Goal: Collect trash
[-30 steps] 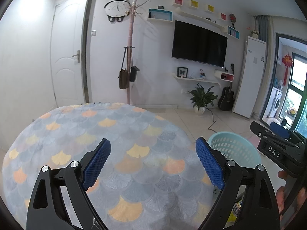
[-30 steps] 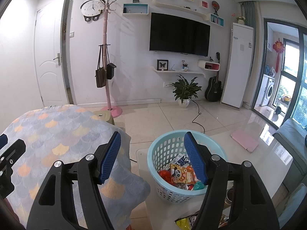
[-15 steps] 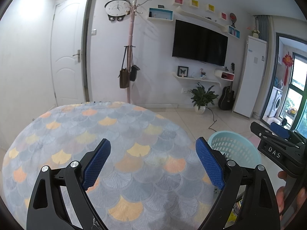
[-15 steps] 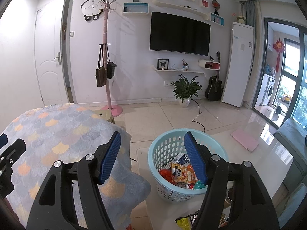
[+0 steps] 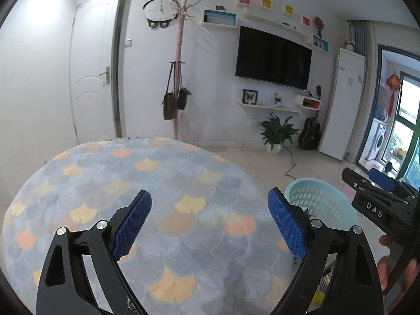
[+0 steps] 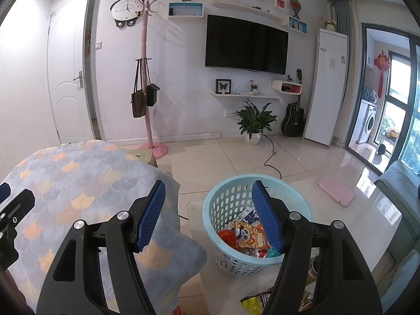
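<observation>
Two open grippers, right gripper (image 6: 208, 214) above trash-filled basket (image 6: 223, 256)

Premises: a domestic living room. Evidence: wall-mounted television (image 6: 246, 44), panda-shaped clock (image 6: 125, 7), pink coat stand (image 6: 147, 78) hung with bags, potted plant (image 6: 254, 122), guitar (image 6: 294, 116) against the wall, tiled floor (image 6: 223, 157), washing machine (image 6: 369, 123) beyond the glass door.
</observation>
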Demonstrator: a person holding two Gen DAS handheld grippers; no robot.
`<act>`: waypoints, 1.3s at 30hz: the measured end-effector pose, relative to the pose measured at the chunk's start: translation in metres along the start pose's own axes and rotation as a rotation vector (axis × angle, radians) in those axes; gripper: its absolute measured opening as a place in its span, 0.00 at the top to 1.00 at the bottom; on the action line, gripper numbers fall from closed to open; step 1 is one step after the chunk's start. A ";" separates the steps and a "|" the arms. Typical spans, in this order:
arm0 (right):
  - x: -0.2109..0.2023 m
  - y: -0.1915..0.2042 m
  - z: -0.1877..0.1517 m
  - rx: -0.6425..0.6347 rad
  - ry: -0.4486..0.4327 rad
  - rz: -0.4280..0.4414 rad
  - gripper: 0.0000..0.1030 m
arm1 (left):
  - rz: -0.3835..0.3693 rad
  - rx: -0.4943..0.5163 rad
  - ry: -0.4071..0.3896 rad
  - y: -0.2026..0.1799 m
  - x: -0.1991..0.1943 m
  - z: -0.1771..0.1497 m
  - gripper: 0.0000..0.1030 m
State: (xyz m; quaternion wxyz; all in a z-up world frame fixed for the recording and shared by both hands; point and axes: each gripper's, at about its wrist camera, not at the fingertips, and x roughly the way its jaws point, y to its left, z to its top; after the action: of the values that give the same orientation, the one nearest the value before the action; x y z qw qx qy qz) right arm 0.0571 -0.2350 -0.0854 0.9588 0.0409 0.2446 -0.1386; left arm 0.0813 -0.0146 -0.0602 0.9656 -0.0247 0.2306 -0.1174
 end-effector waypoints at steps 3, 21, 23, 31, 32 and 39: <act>0.000 0.000 0.000 0.001 -0.001 0.001 0.37 | 0.004 0.002 -0.002 0.000 0.000 0.000 0.15; 0.000 0.001 -0.004 -0.002 -0.006 0.008 0.37 | 0.008 0.000 -0.005 0.003 0.000 -0.005 0.15; 0.000 0.001 -0.004 -0.003 -0.006 0.008 0.37 | 0.008 -0.002 -0.004 0.003 0.000 -0.005 0.15; 0.000 0.001 0.000 -0.010 -0.006 0.011 0.37 | 0.017 -0.002 0.001 0.007 0.001 -0.006 0.15; 0.001 0.001 0.000 -0.011 -0.006 0.013 0.37 | 0.021 -0.002 0.000 0.005 0.000 -0.005 0.15; 0.001 0.003 0.002 -0.015 -0.007 0.019 0.37 | 0.068 0.017 -0.017 0.004 -0.001 0.000 0.15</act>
State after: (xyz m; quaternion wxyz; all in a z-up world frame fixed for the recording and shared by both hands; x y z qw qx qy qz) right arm 0.0599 -0.2332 -0.0840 0.9612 0.0354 0.2420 -0.1277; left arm 0.0810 -0.0106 -0.0601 0.9711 -0.0095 0.2221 -0.0865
